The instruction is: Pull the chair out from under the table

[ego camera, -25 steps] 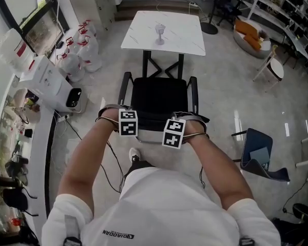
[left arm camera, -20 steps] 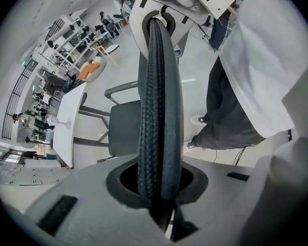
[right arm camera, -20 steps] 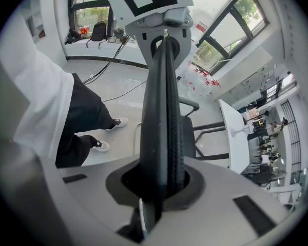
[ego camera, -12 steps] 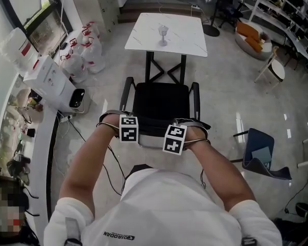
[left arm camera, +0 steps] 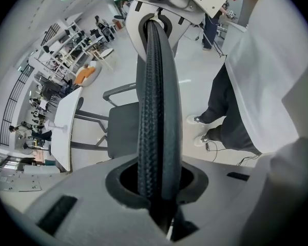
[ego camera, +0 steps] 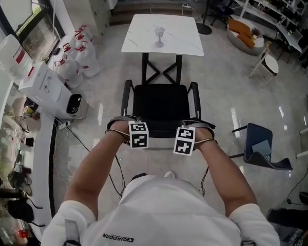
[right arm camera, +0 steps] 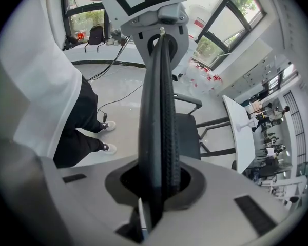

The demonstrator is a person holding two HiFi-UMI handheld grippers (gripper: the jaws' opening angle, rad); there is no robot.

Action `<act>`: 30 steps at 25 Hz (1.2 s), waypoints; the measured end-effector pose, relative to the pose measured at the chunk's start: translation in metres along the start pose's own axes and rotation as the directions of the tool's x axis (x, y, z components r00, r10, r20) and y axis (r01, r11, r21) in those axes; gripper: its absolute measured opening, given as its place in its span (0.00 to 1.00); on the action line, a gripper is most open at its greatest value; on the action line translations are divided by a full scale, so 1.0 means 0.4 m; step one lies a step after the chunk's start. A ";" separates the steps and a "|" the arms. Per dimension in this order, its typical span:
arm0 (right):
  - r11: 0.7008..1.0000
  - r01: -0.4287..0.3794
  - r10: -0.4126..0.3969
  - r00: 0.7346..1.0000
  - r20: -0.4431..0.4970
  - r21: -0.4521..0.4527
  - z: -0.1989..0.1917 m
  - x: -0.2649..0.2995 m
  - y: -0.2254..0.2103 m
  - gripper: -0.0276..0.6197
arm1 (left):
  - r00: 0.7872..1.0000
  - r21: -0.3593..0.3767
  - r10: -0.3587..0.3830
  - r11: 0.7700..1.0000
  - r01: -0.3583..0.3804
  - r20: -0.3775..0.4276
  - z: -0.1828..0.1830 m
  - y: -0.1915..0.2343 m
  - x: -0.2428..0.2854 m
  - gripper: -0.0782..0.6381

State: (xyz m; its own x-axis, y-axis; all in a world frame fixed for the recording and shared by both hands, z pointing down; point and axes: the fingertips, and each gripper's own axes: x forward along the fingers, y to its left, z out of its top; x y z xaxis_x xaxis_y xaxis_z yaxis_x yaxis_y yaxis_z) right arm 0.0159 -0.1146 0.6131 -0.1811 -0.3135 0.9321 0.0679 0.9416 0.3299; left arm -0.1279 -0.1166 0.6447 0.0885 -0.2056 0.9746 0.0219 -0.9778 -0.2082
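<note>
A black office chair (ego camera: 160, 102) with armrests stands in front of a white marble-topped table (ego camera: 138, 40), its seat clear of the table edge. In the head view my left gripper (ego camera: 137, 133) and right gripper (ego camera: 185, 138) sit side by side on the top of the backrest (ego camera: 161, 129). In the left gripper view the ribbed black backrest edge (left arm camera: 155, 111) runs through my left gripper (left arm camera: 156, 188), which is shut on it. The right gripper (right arm camera: 156, 188) also clamps the backrest edge (right arm camera: 160, 111); its jaws have just been opening slightly with the edge still between them.
A stemmed glass (ego camera: 158, 35) stands on the table. White bags (ego camera: 77, 60) and a white box (ego camera: 43, 86) lie at the left, with cables (ego camera: 87, 147) on the floor. A blue chair (ego camera: 259, 150) is at the right. My feet are just behind the chair.
Both grippers and the chair have shifted a little toward me, away from the table. The seat now shows farther out from the table edge.
</note>
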 end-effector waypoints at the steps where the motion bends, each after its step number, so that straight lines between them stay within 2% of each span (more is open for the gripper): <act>1: 1.000 0.001 -0.001 1.000 -0.002 0.000 -0.001 0.001 0.002 0.12 | 1.000 0.001 0.003 1.000 -0.003 0.001 0.001 -0.001 0.002 0.21; 14: 1.000 -0.011 0.011 1.000 -0.013 0.011 0.002 0.001 0.014 0.13 | 1.000 0.004 0.021 1.000 -0.021 0.001 0.002 -0.009 0.008 0.21; 22: 1.000 0.024 -0.024 1.000 -0.008 -0.008 -0.003 0.003 0.004 0.13 | 0.998 0.009 0.058 0.998 -0.058 0.007 0.003 0.005 0.008 0.23; 26: 1.000 0.020 -0.020 0.999 -0.029 -0.006 -0.007 -0.018 0.018 0.26 | 0.999 0.034 0.036 0.999 -0.036 0.006 -0.005 -0.020 -0.018 0.36; 30: 0.998 0.067 -0.067 0.998 -0.009 0.006 -0.007 -0.070 0.018 0.33 | 0.996 0.027 0.085 0.996 -0.085 0.031 -0.016 -0.013 -0.091 0.34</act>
State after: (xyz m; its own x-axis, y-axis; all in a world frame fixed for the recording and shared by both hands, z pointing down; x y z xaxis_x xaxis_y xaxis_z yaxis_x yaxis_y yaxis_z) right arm 0.0242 -0.0995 0.5900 -0.1768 -0.3769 0.9092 0.0496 0.9192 0.3907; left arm -0.1378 -0.1041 0.6109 0.1206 -0.2863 0.9505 0.0414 -0.9552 -0.2929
